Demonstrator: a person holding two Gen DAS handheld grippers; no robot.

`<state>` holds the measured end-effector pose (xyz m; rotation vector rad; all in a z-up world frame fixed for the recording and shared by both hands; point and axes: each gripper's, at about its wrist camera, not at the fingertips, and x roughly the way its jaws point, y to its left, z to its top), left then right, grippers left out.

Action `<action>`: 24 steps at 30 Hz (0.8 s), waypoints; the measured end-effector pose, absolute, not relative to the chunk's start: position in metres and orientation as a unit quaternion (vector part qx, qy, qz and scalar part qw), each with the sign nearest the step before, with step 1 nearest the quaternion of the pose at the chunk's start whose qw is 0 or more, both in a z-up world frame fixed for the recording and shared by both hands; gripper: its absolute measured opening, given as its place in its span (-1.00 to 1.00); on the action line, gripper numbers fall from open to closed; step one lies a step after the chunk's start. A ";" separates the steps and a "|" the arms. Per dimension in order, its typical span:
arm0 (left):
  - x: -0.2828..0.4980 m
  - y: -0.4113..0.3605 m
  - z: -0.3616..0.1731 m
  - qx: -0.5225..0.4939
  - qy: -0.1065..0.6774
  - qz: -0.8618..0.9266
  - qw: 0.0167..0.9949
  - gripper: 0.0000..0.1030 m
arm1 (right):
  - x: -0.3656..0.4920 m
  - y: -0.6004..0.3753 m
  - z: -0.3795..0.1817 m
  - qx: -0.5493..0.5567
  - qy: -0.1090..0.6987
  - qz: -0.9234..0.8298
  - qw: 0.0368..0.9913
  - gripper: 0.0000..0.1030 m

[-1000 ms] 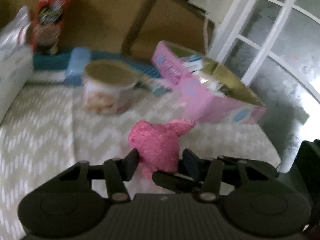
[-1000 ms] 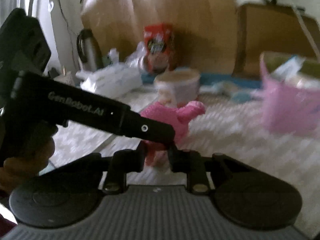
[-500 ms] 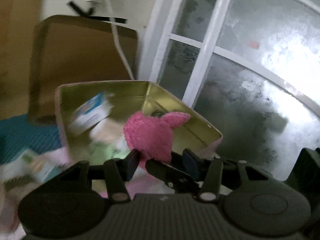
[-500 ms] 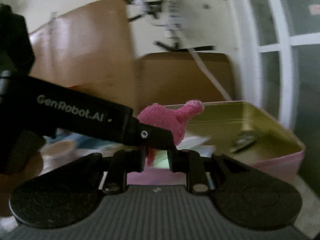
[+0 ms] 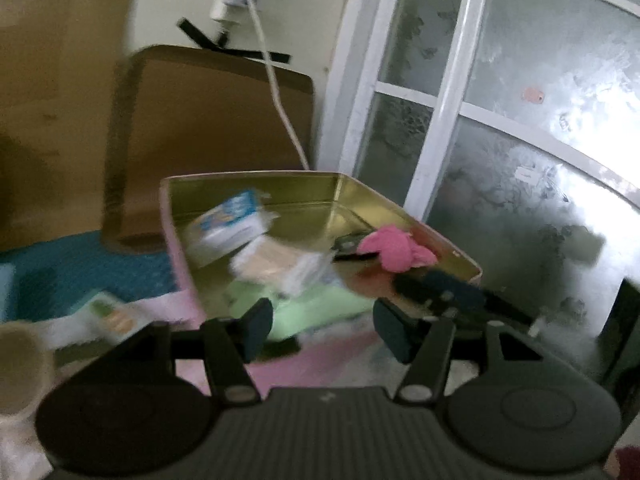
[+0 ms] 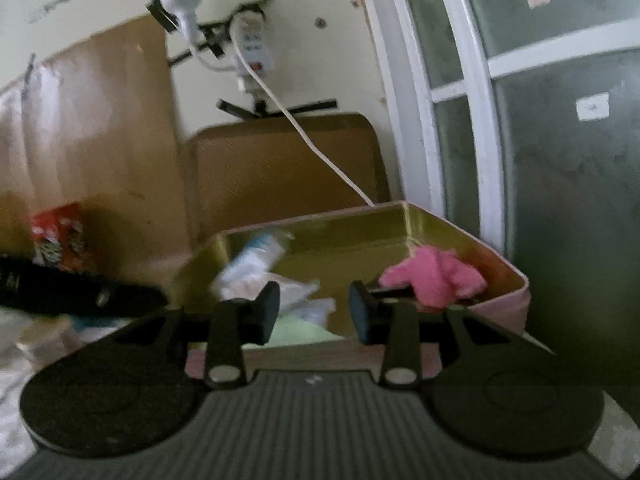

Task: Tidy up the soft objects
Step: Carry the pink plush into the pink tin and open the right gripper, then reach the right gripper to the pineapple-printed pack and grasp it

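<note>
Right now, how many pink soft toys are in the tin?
1. The pink plush toy lies at the right side of the open tin; others may be hidden under the packets.

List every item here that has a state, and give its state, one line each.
pink tin box: lid off, open at the top, partly filled.
pink plush toy: released, lying in the box by its right wall.
paper packets: lying loose inside the box.
left tool: jaws opening, nothing between them.
right tool: jaws opening, nothing between them.
white cable: hanging from the wall down behind the box.
</note>
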<state>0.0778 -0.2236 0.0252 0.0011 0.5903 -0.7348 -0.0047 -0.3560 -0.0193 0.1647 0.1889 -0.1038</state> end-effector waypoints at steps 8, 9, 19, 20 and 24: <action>0.037 -0.117 0.006 -0.004 0.289 -0.304 0.908 0.15 | -0.005 -0.290 0.018 0.019 0.104 0.077 0.991 -0.19; 0.033 -0.101 0.001 -0.003 0.291 -0.286 0.913 0.15 | 0.005 -0.280 0.025 0.002 0.122 0.103 0.987 -0.18; 0.031 0.011 -0.044 -0.036 0.307 -0.148 0.939 0.15 | 0.192 -0.190 0.029 -0.113 0.404 0.187 0.888 -0.13; 0.031 0.016 -0.047 -0.044 0.307 -0.148 0.939 0.15 | 0.201 -0.183 0.024 -0.128 0.421 0.185 0.879 -0.13; 0.035 0.026 -0.047 -0.082 0.299 -0.167 0.936 0.16 | 0.229 -0.169 0.006 -0.159 0.480 0.160 0.848 -0.13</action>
